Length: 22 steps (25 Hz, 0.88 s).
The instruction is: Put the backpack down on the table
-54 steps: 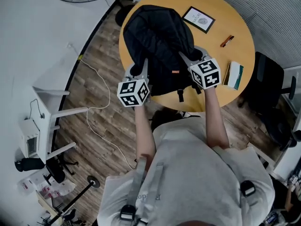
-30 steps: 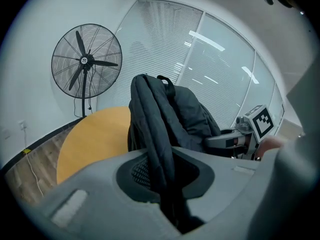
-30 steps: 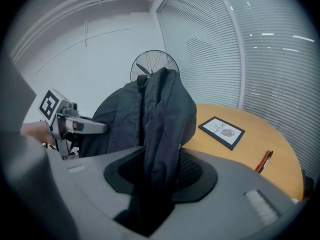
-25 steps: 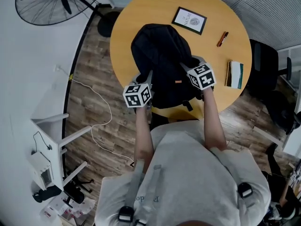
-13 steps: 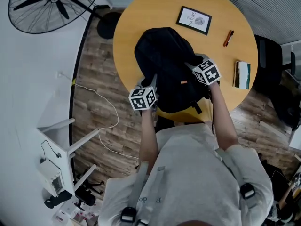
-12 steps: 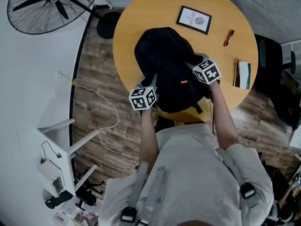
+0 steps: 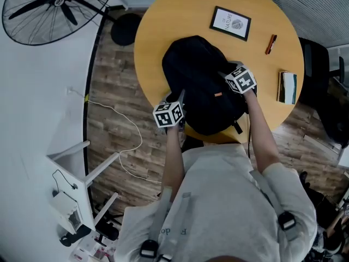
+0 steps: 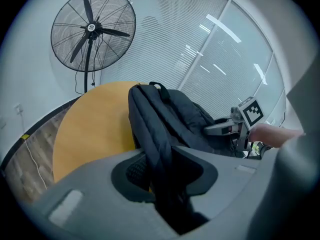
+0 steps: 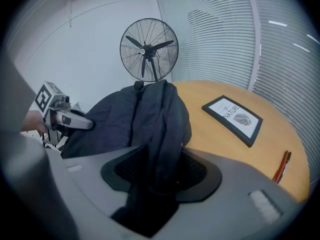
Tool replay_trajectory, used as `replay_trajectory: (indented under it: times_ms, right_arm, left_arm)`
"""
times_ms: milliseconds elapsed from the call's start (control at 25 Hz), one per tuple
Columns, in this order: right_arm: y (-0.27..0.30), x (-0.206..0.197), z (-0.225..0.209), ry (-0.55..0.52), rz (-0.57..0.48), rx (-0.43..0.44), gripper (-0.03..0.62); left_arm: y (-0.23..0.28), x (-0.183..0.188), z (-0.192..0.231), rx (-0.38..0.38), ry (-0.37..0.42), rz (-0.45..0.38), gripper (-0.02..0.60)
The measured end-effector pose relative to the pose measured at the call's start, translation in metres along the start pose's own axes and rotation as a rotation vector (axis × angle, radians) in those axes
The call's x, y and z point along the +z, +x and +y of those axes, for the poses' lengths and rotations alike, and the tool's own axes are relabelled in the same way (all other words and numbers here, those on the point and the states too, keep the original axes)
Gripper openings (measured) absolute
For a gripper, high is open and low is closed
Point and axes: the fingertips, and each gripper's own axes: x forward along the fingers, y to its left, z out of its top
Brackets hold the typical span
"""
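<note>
Now backpack (image 7: pixel 204 89) on round yellow table (image 7: pixel 158 29), fan (image 7: pixel 57 4) beyond; left gripper (image 7: pixel 181 95), right gripper (image 7: pixel 221 74) jaws opening, backpack between them.

floor: brown wood planks (image 7: pixel 117 86), a white cable (image 7: pixel 131 141) lying loose on them | walls: plain white wall (image 7: pixel 32 91) curving along the left; slatted blinds (image 8: pixel 200 49) over the windows, bright light strips showing on them | furniture: round wooden table (image 7: pixel 174 15); black pedestal fan (image 7: pixel 57 0) by the wall; dark chair (image 7: pixel 316 64) at right; white frame stand (image 7: pixel 82 168) lower left
</note>
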Motion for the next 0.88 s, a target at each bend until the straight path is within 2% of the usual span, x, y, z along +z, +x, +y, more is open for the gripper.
replay_trajectory:
  times_ms: [560,880]
  right_arm:
    - [0.041,-0.022,-0.024,0.054,0.100,-0.081,0.285]
    - [0.055,-0.028,-0.030,0.077,0.086,-0.089,0.301]
  left_arm:
    - [0.033,-0.024,0.033,0.038,-0.003,0.129,0.126]
    - [0.044,-0.032,0.041,0.097,0.033,0.197,0.137]
